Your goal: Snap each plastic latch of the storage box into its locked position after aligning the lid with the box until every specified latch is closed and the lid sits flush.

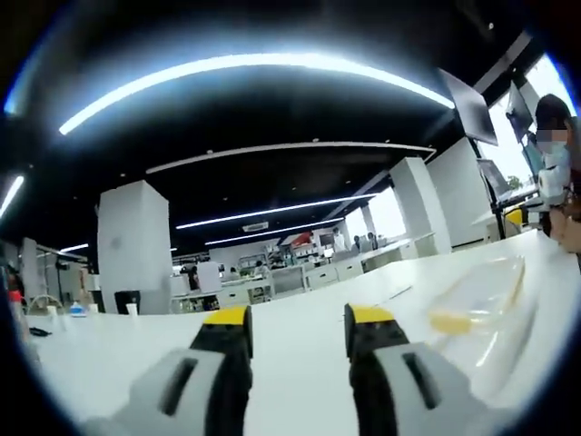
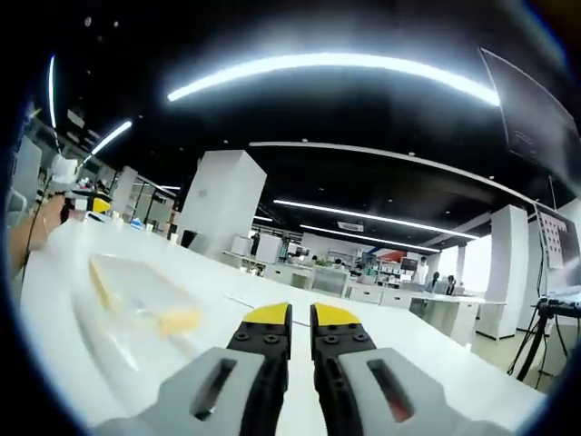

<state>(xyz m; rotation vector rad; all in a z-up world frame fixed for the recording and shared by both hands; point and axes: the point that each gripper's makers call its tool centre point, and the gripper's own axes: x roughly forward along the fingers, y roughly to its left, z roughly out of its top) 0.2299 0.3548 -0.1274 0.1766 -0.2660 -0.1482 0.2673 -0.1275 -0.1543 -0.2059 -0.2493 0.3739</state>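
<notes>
Both tools look alike. The left gripper point(image 1: 298, 329) has grey moulded jaw bodies with dark slots, black inner faces and yellow caps at the tips. The right gripper point(image 2: 300, 325) adds small screws in its black faces.

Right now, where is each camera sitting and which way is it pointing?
Left gripper view: rides on the left claw, looking low across the white table into an office hall; its jaws stand apart, and the clear storage box lies to its right.
Right gripper view: rides on the right claw, same low outlook; its jaws are nearly together, the box to its left.
Shared: the table, the box with yellow latches, and the ceiling light strips.
</notes>
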